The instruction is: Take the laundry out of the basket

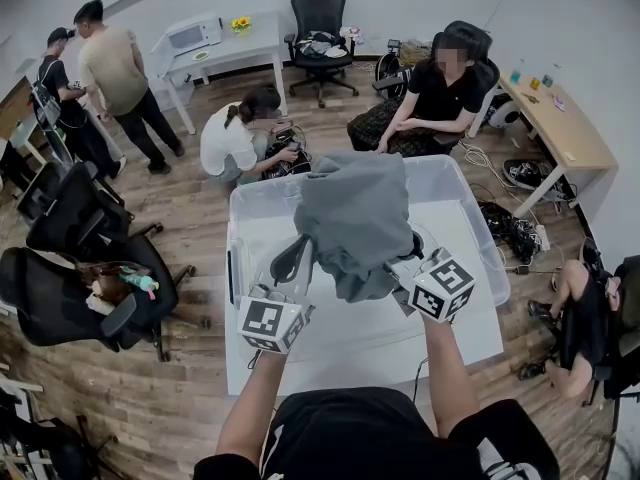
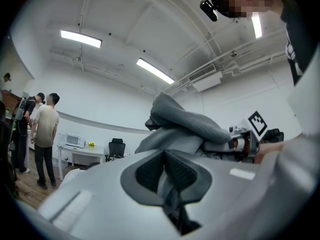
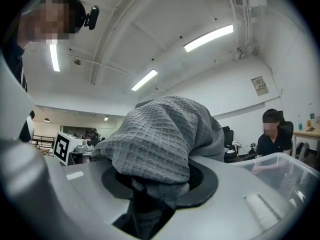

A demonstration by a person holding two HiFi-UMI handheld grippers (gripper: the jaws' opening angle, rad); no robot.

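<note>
A grey waffle-knit garment [image 1: 355, 218] hangs bunched in the air between my two grippers, above the clear plastic basket [image 1: 470, 218] on the white table [image 1: 400, 343]. My left gripper [image 1: 297, 256] is shut on the garment's left edge; in the left gripper view a fold of cloth [image 2: 185, 126] runs down between the closed pads of the left gripper [image 2: 166, 181]. My right gripper [image 1: 408, 256] is shut on the right side. In the right gripper view the garment [image 3: 160, 139] drapes over the right gripper [image 3: 150, 186] and hides its pads. The basket's inside is mostly hidden behind the garment.
A seated person [image 1: 440, 88] and a crouching person [image 1: 235, 138] are just beyond the basket. Two people stand at the far left [image 1: 110, 68]. Black office chairs [image 1: 80, 268] stand left of the table. A wooden desk [image 1: 555, 118] and another seated person [image 1: 590, 313] are on the right.
</note>
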